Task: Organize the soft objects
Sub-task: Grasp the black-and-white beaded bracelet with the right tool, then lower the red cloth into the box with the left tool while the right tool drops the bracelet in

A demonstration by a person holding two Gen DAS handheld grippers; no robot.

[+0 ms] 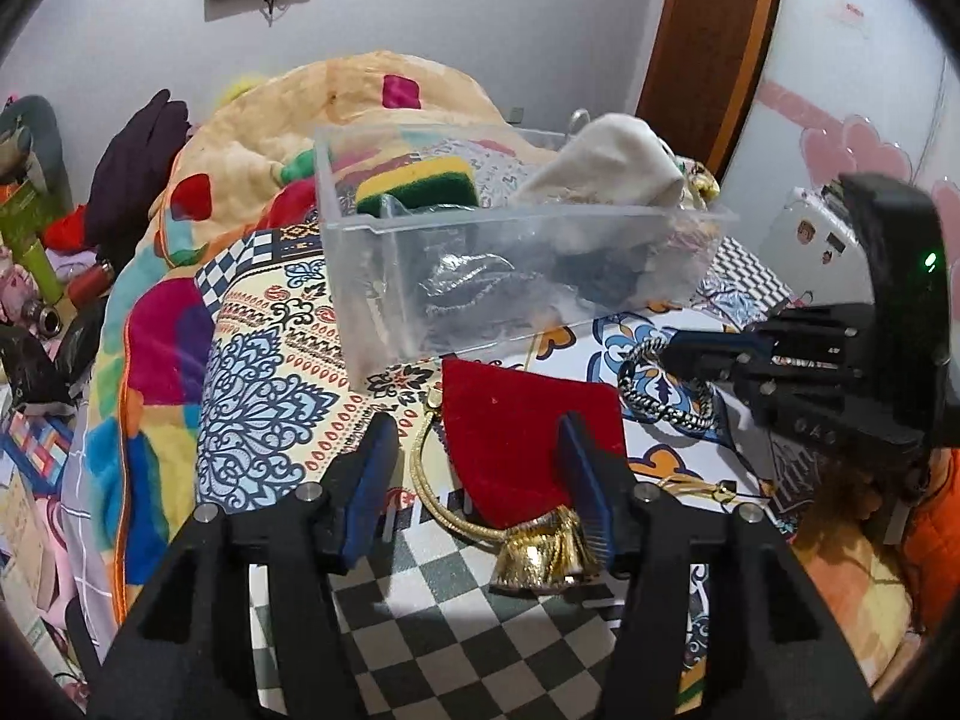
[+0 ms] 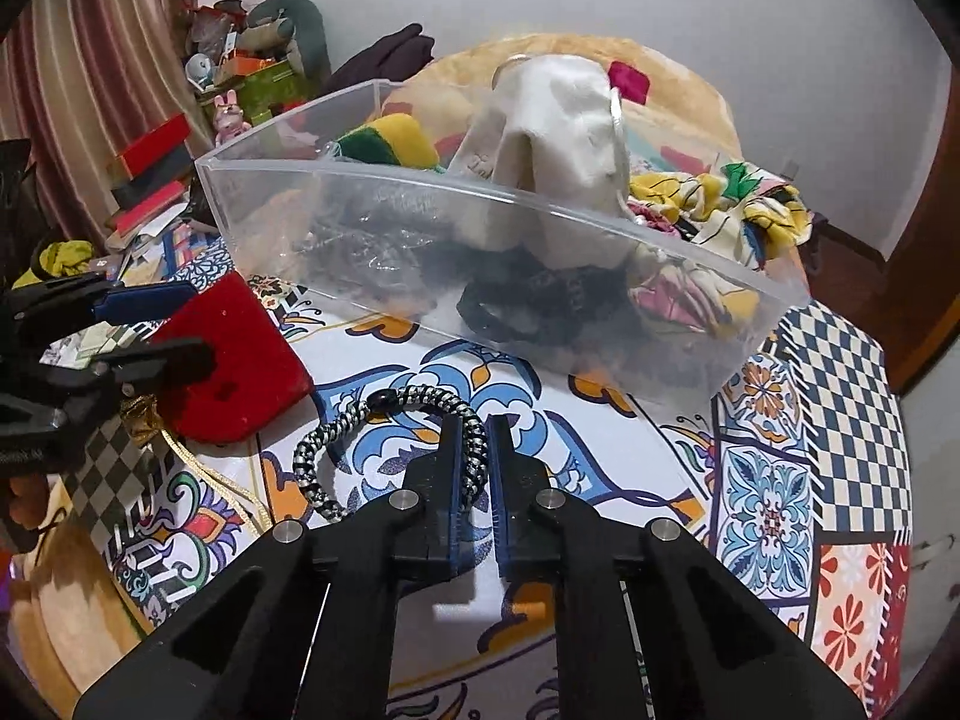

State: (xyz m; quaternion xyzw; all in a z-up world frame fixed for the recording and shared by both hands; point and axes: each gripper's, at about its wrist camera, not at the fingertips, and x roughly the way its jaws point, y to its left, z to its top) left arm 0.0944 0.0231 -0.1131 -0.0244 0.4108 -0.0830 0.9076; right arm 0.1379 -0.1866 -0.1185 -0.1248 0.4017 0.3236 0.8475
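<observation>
Clear bin (image 2: 600,228) mid-frame is holding a sponge (image 2: 390,141), white pouch (image 2: 564,120), dark cloth. My right gripper (image 2: 474,450) is pinching the braided cord (image 2: 336,426); left gripper (image 1: 480,456) is gaping wide around the red pouch (image 1: 522,420).

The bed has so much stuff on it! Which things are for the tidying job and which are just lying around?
For the job:
clear plastic bin
braided black-and-white band, pinched in the right gripper
red velvet pouch, between the open left gripper's fingers
sponge and cream cloth bag, already in the bin

Just lying about:
colourful blanket
dark garment
stuffed toy
</observation>
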